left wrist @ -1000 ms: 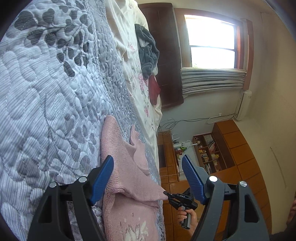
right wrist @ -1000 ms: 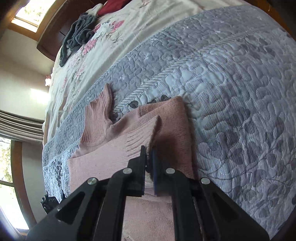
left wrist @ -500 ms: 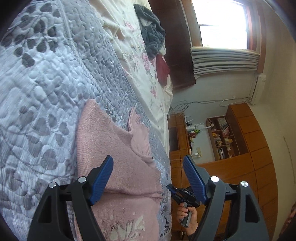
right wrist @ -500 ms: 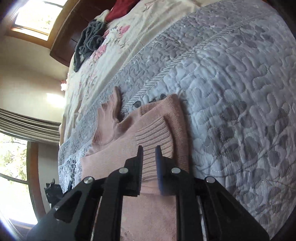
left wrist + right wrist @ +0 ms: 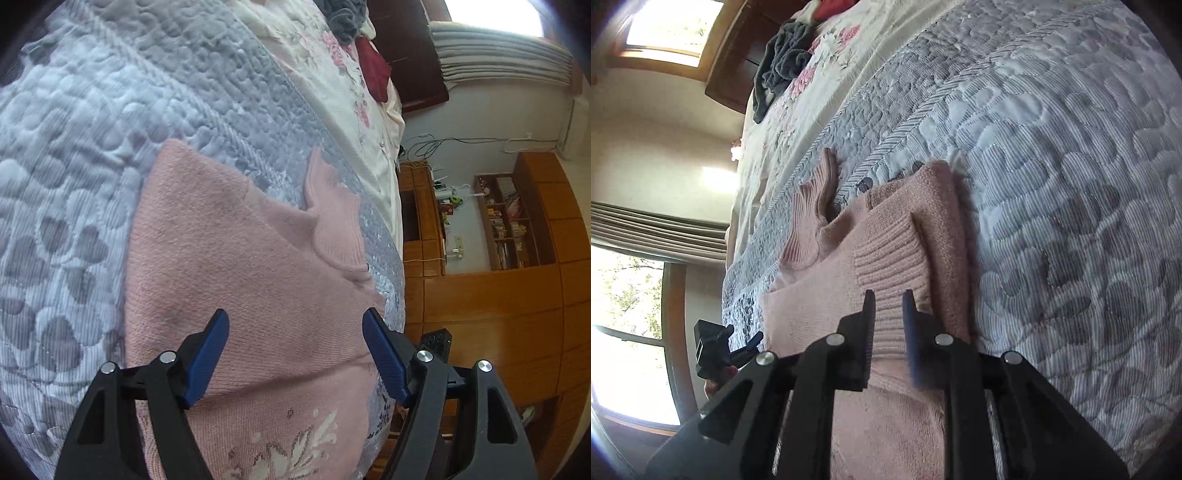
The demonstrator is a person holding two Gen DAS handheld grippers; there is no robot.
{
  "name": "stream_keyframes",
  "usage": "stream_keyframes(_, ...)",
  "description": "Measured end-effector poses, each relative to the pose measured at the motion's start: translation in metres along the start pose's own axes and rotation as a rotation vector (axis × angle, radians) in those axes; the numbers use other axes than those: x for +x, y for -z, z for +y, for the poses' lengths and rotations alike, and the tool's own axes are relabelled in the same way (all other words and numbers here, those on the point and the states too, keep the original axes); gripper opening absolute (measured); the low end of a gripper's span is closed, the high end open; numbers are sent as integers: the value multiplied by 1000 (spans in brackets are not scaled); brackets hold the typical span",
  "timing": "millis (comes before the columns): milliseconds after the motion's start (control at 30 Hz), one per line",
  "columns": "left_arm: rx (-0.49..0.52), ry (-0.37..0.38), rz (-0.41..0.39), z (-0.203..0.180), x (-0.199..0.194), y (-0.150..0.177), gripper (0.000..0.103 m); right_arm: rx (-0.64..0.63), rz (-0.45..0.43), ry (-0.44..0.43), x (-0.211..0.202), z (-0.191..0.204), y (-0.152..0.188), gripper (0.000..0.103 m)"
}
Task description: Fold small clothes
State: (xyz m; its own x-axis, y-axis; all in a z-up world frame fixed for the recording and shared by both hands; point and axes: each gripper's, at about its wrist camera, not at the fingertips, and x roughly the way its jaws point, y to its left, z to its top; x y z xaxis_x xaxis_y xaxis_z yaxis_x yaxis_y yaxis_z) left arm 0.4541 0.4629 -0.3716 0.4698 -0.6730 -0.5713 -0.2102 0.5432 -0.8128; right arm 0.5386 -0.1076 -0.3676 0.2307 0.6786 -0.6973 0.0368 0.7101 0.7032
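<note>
Left gripper (image 5: 295, 354): jaws wide apart, nothing between them, held over the pink sweater (image 5: 236, 258). The blue fingertips (image 5: 208, 356) show no contact with the knit.

Right gripper (image 5: 889, 314): jaws slightly apart, a narrow gap showing, with the ribbed cuff (image 5: 890, 258) of the sweater's folded sleeve lying in line with that gap. Whether the pads touch the cuff cannot be told; no clamping is visible.

Pink sweater (image 5: 849, 295): lies flat on the grey quilted bedspread (image 5: 74, 166), near the bed's edge. One sleeve is folded across the body, its cuff ending just short of the sweater's far side. The ribbed turtleneck collar (image 5: 332, 218) sticks out from the sweater's top edge onto the bedspread. A white floral motif (image 5: 295, 446) marks the sweater's front, on the near side of the left gripper.

Beyond the sweater, past the bedspread: a floral sheet (image 5: 820, 66) carrying a dark grey garment (image 5: 783, 59) and a red cloth (image 5: 375, 74). Off the sweater's bed-edge side, wooden cabinets (image 5: 498, 295) stand along the wall.
</note>
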Motion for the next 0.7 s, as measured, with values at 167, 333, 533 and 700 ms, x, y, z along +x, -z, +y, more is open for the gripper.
stream_keyframes(167,-32,-210,155,5,33,-28,74,-8,72,124,10,-6,-18,7)
stream_keyframes(333,150,-144,68,-53,39,-86,76,-69,10,30,-4,39,-63,16)
stream_keyframes(533,173,-89,48,-77,113,-153,79,-41,27,-1,73,72,-129,28)
stream_keyframes(700,187,-124,90,-73,169,-173,77,-63,61,10,131,84,-149,32)
